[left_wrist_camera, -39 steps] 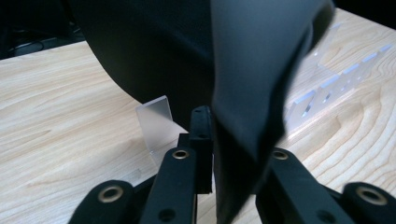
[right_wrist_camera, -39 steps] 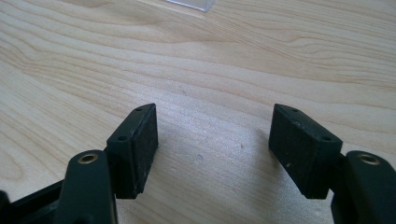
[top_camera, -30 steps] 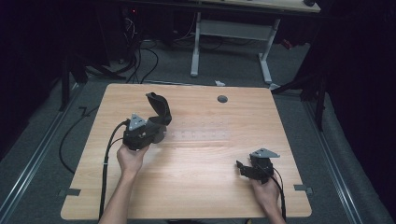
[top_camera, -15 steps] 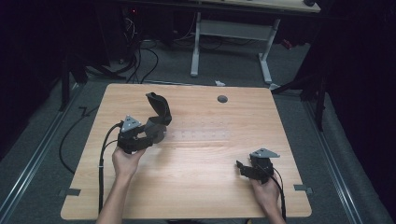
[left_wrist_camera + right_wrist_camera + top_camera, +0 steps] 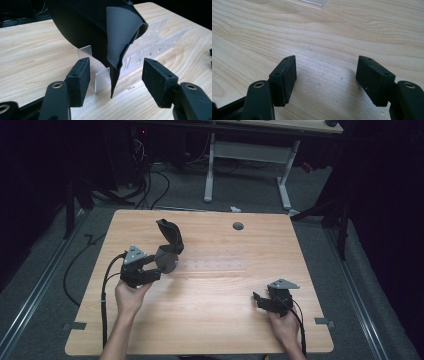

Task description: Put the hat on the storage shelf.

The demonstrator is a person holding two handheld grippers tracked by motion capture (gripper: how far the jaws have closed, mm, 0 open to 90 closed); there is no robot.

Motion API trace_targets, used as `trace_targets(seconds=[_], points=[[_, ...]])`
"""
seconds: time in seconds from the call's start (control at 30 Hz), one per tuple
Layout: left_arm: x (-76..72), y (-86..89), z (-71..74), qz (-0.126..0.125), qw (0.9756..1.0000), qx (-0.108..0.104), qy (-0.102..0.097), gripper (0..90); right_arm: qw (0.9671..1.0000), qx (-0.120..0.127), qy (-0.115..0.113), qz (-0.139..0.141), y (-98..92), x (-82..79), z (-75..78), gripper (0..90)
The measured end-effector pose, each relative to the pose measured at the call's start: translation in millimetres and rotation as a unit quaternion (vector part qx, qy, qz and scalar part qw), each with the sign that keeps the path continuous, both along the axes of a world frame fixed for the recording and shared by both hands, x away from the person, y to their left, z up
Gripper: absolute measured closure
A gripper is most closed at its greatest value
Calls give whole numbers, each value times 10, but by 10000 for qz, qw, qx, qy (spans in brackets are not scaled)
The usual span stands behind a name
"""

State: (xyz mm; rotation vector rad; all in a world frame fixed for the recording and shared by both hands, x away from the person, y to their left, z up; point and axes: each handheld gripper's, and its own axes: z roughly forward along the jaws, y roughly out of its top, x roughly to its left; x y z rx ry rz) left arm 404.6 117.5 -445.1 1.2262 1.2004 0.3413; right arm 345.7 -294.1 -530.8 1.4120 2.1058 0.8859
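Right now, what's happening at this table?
A person holds a two-jaw gripper in each hand over a wooden table. The left gripper is open, its jaws either side of a curled black sheet standing in a clear slotted rack. The right gripper sits open, apart, above bare wood.

Dim room, grey carpet floor (image 5: 240, 200). Light wooden table (image 5: 225, 320) lit from above. Beyond left gripper (image 5: 150, 270), far across table, white-legged desk (image 5: 245, 155); black cables (image 5: 145, 185) on floor there. Darkness at both sides.
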Motion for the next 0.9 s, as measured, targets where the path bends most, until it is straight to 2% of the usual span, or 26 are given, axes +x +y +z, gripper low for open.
trace_targets(seconds=[0.23,0.5,0.9], points=[[-64,37,25,-29,10000,34,32,389,10000,1,1,0,0,0,0,331],[-135,95,32,1,10000,-70,26,374,10000,0,-1,0,0,0,0,331],[-225,145,40,21,9999,-100,28,357,10000,1,-1,-1,0,0,0,331]])
